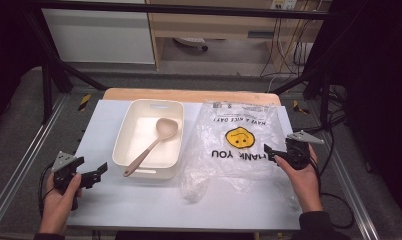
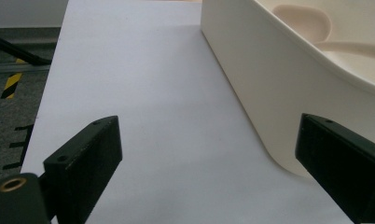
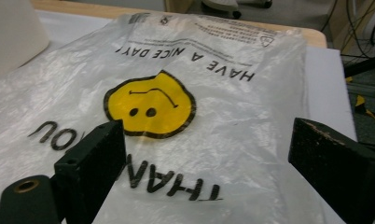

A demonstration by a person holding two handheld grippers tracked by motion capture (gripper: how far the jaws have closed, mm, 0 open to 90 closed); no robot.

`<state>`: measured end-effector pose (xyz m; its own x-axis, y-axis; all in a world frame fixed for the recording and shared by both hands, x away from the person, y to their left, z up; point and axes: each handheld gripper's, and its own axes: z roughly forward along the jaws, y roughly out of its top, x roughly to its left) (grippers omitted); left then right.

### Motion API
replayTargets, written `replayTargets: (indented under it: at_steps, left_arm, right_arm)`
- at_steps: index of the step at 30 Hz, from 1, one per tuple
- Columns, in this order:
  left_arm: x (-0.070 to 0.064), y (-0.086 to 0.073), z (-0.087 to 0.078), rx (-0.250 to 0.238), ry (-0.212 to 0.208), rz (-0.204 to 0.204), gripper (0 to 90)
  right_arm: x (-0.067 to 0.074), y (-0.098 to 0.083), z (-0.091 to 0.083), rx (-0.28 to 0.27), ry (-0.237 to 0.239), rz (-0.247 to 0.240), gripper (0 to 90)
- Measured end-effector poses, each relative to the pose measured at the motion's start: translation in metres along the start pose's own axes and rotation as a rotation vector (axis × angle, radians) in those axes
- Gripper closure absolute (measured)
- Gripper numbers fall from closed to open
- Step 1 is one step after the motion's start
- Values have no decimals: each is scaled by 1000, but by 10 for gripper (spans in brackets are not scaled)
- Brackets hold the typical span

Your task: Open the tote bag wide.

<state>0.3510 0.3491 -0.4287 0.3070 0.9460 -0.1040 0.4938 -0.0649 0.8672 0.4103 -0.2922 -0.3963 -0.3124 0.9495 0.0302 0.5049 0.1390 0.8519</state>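
A clear plastic bag (image 1: 237, 145) printed with a yellow smiley and "THANK YOU" lies flat on the white mat, right of centre. My right gripper (image 1: 270, 152) hovers at its right edge, jaws wide apart and empty; in the right gripper view the bag (image 3: 176, 116) spreads out beyond the open jaws (image 3: 213, 172). A cream tub (image 1: 131, 125) holds a beige spoon (image 1: 154, 142). My left gripper (image 1: 100, 172) rests left of the tub, open, with nothing between its jaws (image 2: 213, 163); the tub's wall (image 2: 269, 88) stands close on the right.
The white mat (image 1: 139, 200) covers a wooden table (image 1: 189, 94). Metal rails and dark floor flank both sides. Cables (image 1: 334, 150) trail at the right. A bunched part of the bag (image 1: 194, 185) sits near the mat's front centre.
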Motion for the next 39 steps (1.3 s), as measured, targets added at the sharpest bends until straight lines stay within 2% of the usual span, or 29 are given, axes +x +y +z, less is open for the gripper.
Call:
replayTargets:
  at_steps: [5, 9, 14, 15, 16, 21, 23, 25, 33, 35, 36, 37, 39]
  left_arm:
    - [-2, 0, 1, 4, 0, 5, 71]
    - [1, -1, 1, 9, 3, 5, 71]
    - [3, -1, 0, 4, 8, -11, 71]
    - [2, -1, 0, 6, 7, -9, 71]
    - [2, -1, 0, 4, 7, -7, 71]
    - [0, -1, 1, 10, 1, 2, 71]
    - [1, -1, 1, 10, 4, 0, 71]
    - [2, -2, 1, 7, 4, -10, 71]
    - [1, -1, 1, 11, -1, -2, 71]
    - [1, -1, 2, 12, 1, -2, 71]
    - [1, -2, 2, 13, 0, -2, 71]
    - [2, -2, 2, 15, 1, -3, 71]
    - [1, -2, 2, 15, 1, -4, 71]
  right_arm:
    - [19, -3, 0, 28, 38, -41, 109]
    - [41, -4, 1, 48, 97, -72, 104]
    - [79, -8, 4, 78, 188, -125, 102]
    - [96, -12, 6, 97, 219, -161, 103]
    - [96, -12, 6, 97, 219, -161, 103]
    - [137, -22, 10, 148, 306, -234, 103]
    - [149, -22, 11, 152, 337, -256, 102]
    - [159, -21, 11, 158, 374, -265, 102]
    - [193, -20, 12, 161, 456, -299, 87]
    - [206, -21, 12, 165, 477, -325, 86]
    - [217, -23, 13, 173, 501, -355, 84]
    - [217, -23, 13, 173, 501, -355, 84]
    - [229, -25, 16, 186, 514, -381, 82]
